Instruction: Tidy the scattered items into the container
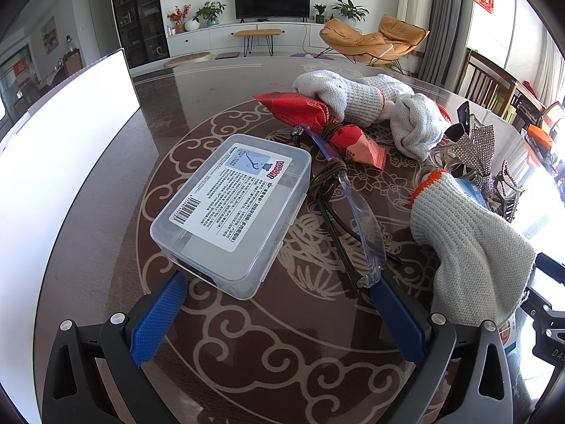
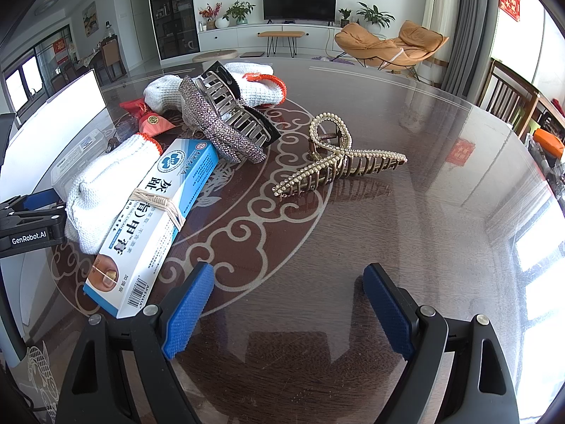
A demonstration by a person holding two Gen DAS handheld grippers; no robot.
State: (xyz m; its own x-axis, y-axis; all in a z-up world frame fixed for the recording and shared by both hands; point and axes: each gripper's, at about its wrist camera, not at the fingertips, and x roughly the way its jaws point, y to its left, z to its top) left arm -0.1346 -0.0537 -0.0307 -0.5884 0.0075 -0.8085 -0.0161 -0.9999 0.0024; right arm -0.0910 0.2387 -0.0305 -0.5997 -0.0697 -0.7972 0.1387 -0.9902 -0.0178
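Left tool (image 1: 279, 289) open, straddling plastic box (image 1: 233, 208) corner; glasses (image 1: 353, 212) alongside.

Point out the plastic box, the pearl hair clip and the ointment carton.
plastic box (image 1: 229, 208): left wrist view, on its label.
pearl hair clip (image 2: 339, 162): right wrist view, where its arms cross.
ointment carton (image 2: 155, 226): right wrist view, by its rubber band.

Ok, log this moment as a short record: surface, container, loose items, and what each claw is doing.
surface: round patterned table
container: white bin at the table's left edge
loose items: clear plastic box, glasses, red packet, knit gloves, ointment box, rhinestone hair clip, pearl hair clip
left claw: open, empty, near the plastic box
right claw: open, empty, over bare table
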